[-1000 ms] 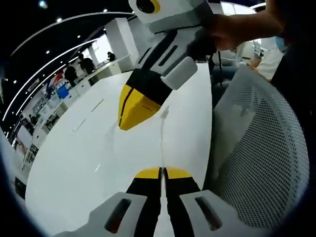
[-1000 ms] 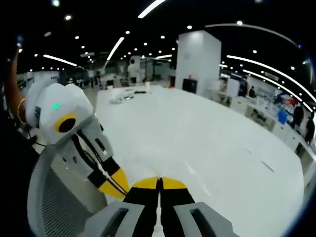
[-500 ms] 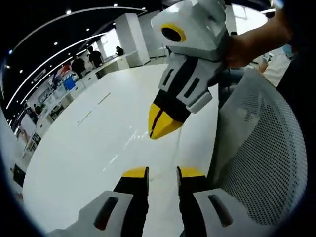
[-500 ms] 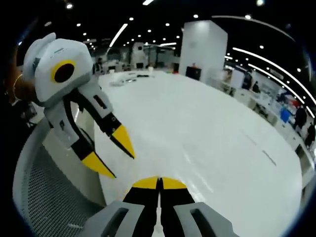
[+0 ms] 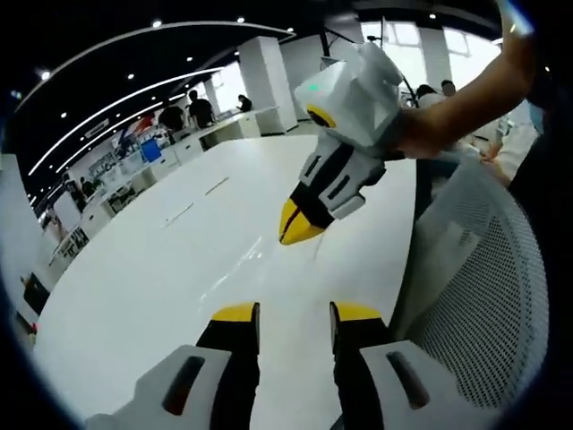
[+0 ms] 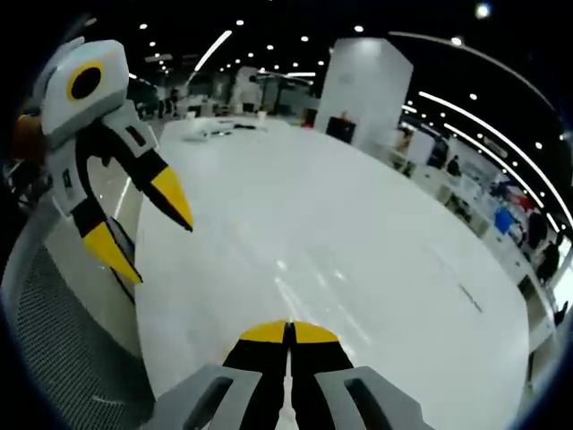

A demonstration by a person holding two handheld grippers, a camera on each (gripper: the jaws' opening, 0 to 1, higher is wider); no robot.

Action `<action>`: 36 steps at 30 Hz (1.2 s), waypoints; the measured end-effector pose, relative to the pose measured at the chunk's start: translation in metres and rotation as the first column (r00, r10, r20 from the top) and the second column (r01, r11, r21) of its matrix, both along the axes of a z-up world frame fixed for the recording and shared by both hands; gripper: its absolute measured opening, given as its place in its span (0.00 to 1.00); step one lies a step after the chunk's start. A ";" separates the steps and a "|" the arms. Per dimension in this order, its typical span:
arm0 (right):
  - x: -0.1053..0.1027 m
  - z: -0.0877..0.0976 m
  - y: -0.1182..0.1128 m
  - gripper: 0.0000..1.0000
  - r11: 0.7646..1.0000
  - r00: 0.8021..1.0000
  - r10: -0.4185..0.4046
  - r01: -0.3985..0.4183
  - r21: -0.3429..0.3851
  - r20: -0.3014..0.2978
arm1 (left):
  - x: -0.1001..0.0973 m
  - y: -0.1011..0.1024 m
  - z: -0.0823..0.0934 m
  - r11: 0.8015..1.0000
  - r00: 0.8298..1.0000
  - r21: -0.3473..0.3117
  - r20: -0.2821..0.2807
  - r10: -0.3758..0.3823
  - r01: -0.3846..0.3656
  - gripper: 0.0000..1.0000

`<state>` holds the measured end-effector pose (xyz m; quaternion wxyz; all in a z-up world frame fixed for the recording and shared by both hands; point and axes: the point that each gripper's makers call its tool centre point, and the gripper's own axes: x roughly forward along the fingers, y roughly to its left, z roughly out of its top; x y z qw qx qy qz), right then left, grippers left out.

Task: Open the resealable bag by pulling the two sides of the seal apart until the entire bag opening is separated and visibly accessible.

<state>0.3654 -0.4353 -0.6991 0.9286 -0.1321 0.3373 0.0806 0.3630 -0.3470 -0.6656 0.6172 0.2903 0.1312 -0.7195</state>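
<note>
A wide white table (image 5: 161,269) with a smooth, glossy top reflects the ceiling lights as pale streaks. Beside it stands a chair with a white mesh back (image 5: 483,296), a curved frame covered by fine perforated net; in the right gripper view the same mesh (image 6: 63,349) looks grey. Both grippers have grey plastic bodies and black jaws ending in yellow pointed tips.

In the left gripper view the left gripper (image 5: 293,313) holds its two jaws well apart, with bare table between the yellow tips. One second ago these jaws were pressed together, and half a second ago they were only partly parted — now the gap is wider. The right gripper (image 5: 300,224) comes in from the upper right, held by a hand (image 5: 421,134) on a bare forearm, nose tilted down toward the table; its jaws are closed with nothing between them.

In the right gripper view the right gripper (image 6: 288,331) shows the same closed tips, unchanged from before. The left gripper (image 6: 148,224) hangs at the upper left over the table edge, its jaws spread — a second ago they were shut.

I cannot find the resealable bag in the pictures, so I cannot tell where it is.
</note>
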 end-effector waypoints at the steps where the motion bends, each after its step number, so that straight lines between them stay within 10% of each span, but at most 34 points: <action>1: 0.003 0.000 -0.003 0.00 1.000 1.000 0.000 0.000 -0.007 -0.001 | 0.002 0.001 -0.001 1.000 1.000 0.002 -0.002 0.006 -0.006 0.30; 10: 0.027 -0.002 -0.027 0.00 0.995 0.999 0.033 -0.035 -0.097 -0.017 | 0.010 0.003 0.004 0.998 0.995 -0.048 -0.095 0.043 -0.047 0.47; 36: 0.043 -0.033 -0.051 0.00 0.986 0.996 0.029 -0.043 -0.163 -0.088 | 0.040 0.020 -0.001 0.985 0.987 -0.064 -0.047 0.156 -0.159 0.79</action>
